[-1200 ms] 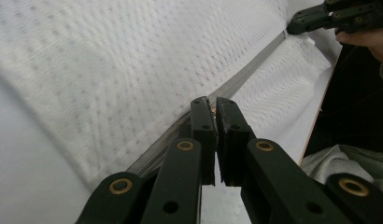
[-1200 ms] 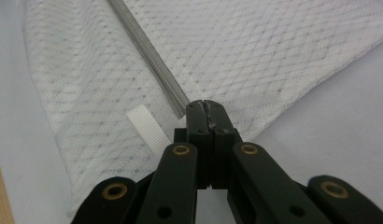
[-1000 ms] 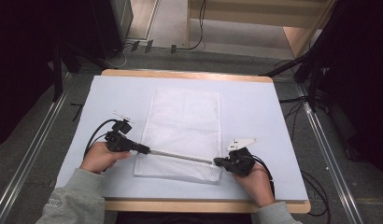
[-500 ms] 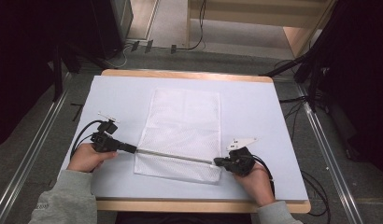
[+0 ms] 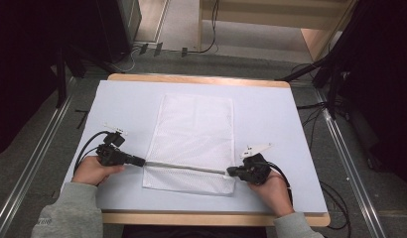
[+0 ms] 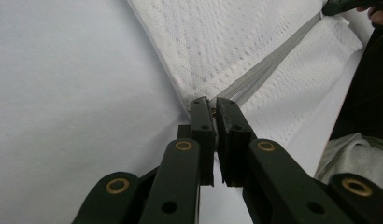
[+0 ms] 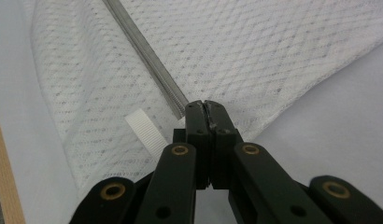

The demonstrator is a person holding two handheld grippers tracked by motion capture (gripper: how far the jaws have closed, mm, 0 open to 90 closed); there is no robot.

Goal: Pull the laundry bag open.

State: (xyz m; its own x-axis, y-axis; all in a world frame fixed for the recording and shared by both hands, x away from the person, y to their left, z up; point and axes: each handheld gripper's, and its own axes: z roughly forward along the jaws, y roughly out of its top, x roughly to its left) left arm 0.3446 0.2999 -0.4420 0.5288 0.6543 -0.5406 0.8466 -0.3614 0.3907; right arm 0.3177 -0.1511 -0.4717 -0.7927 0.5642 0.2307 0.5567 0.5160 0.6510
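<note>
One white mesh bag [image 5: 194, 141] is laid out on one table [image 5: 271, 111], and one grey zipper [image 5: 186, 167] can be counted across it. Two grippers are seen, a left gripper [image 5: 140, 161] and a right gripper [image 5: 230, 172], plus one white ribbed tab [image 7: 145, 129].

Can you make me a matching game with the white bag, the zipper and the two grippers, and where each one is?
Things:
1. mesh bag
2. zipper
3. left gripper
4. right gripper

Places:
A. clamped at the zipper's right end
B. lying flat on the white table cover
C. clamped at the zipper's left end
D. running across the bag near its front edge

Pairs: 1-B, 2-D, 3-C, 4-A
</note>
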